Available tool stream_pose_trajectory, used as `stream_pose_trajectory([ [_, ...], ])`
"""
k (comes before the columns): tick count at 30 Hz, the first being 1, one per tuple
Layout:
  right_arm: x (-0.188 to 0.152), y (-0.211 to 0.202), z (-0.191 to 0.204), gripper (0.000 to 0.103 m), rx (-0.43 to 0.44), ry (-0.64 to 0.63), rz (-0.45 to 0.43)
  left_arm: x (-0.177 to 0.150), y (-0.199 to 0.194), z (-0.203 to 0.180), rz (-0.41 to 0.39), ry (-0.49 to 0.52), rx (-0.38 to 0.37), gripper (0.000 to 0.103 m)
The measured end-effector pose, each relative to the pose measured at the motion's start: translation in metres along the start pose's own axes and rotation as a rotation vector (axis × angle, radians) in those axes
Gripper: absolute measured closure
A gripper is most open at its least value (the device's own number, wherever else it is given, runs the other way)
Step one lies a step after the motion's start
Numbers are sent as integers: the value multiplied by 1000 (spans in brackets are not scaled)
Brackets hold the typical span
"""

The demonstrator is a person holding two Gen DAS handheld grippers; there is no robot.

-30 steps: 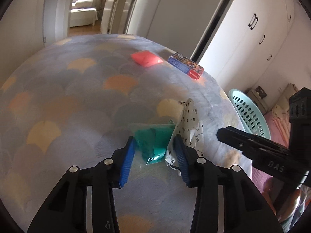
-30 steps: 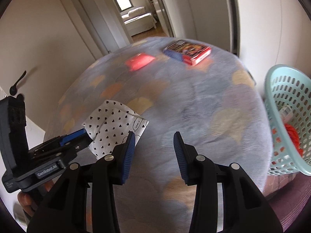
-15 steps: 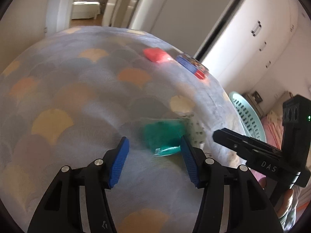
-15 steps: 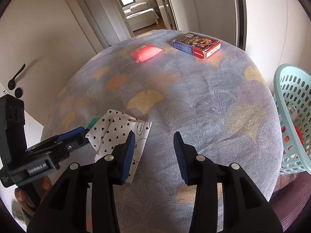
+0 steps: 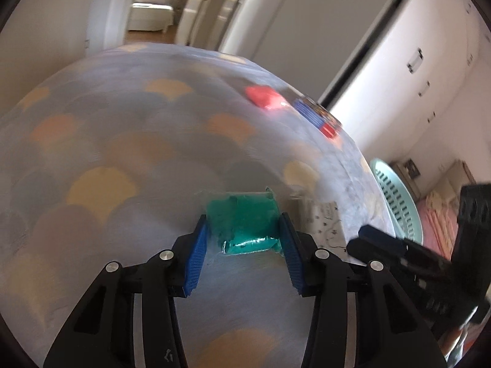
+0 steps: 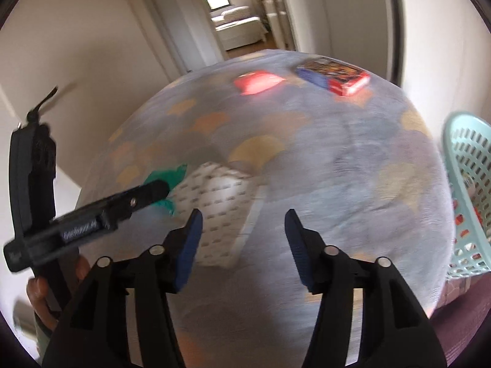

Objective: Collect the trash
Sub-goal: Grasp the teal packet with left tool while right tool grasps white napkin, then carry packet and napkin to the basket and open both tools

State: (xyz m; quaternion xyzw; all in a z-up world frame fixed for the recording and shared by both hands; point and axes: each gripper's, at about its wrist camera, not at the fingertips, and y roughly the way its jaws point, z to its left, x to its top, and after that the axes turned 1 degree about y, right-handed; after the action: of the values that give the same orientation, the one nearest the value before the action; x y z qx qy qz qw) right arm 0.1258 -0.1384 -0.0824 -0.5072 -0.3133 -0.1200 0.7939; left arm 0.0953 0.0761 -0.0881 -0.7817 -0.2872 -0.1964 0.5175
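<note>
While the surface fills most of both views, it reads as a bed [image 5: 122, 159] under a soft grey-blue cover printed with fan shapes in yellow, orange and grey. The left tongs [image 5: 244, 230] have just closed, their blue pads pressing both sides of a green wrapper [image 5: 245, 214] that lies on the cover. Just beside it rests a white paper with small dark hearts [image 6: 221, 196], flat on the bed. The right tongs [image 6: 244, 230] have just been opening and stand apart over the cover, nothing between them. Toward the far edge lie a red packet [image 6: 257, 82] and a blue and red box [image 6: 334, 76], near each other. A pale turquoise basket [image 6: 466, 184] stands beside the bed. Beyond are white wardrobe doors [image 5: 423, 61] and a hallway leading to a white sofa [image 5: 150, 15].
</note>
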Motion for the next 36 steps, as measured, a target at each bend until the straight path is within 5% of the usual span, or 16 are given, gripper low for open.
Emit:
stream_pose_trajectory([
  [5, -5, 19, 31, 38, -77, -75, 14, -1, -13, 24, -26, -59, 22, 59],
  [12, -3, 30, 32, 39, -156, -58, 18, -1, -16, 27, -29, -58, 10, 59],
  [17, -8, 21, 22, 69, -146, -36, 8, -1, -13, 14, -23, -28, -5, 59],
  [21, -11, 11, 12, 84, -94, -8, -12, -1, -9, 0, -16, -2, -13, 59],
  [22, -10, 8, 11, 97, -74, -3, -18, 0, -8, -6, -12, 7, -19, 59],
  [36, 6, -66, -54, 97, -132, 101, -184, 17, 9, -107, -3, 186, -105, 59],
])
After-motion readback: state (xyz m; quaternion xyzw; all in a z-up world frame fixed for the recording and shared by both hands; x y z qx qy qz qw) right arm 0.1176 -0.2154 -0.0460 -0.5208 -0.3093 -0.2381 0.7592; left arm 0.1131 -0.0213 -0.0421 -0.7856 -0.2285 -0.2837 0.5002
